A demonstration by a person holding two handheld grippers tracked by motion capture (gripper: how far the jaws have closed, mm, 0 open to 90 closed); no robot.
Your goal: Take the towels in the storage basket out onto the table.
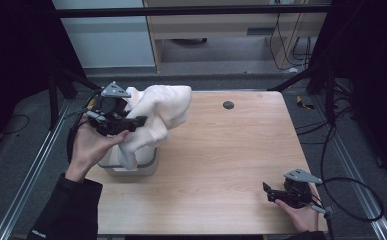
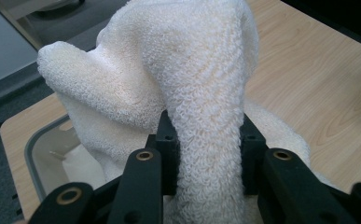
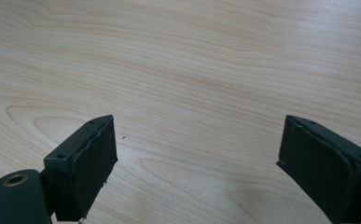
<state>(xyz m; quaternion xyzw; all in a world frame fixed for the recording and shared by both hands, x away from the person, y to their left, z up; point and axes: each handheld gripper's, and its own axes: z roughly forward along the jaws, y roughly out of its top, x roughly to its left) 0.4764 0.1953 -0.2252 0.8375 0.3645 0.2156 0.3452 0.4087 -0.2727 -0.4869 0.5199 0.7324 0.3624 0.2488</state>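
Dark curtains are hanging on both sides of the room, w/ a grey floor and pale cabinets beyond the far edge of the wooden table (image 1: 231, 150).

Left gripper (image 1: 131, 121) is hovering near the table's left edge, above a grey bin (image 1: 146, 167) that is sitting by that edge, approx. halfway along it. Its jaws are clamping a white towel (image 1: 158, 117): in the left gripper view the towel (image 2: 187, 79) is running up between the two jaws as a thick fold, then bulging above and beyond the left gripper (image 2: 208, 158). Towel's lower end is drooping down to the bin (image 2: 33, 154); whether it is touching the inside I can't tell, since the cloth is covering the opening.

Right gripper (image 1: 267, 191) is resting low near the table's near right corner, held in a hand (image 1: 301, 217), well apart from towel and bin. In the right gripper view the right gripper (image 3: 197, 158) is standing wide, nothing between the jaws, bare wood underneath.

Centre and far right of the table are lying open; a small dark disc (image 1: 228, 105) is sitting near the far edge.
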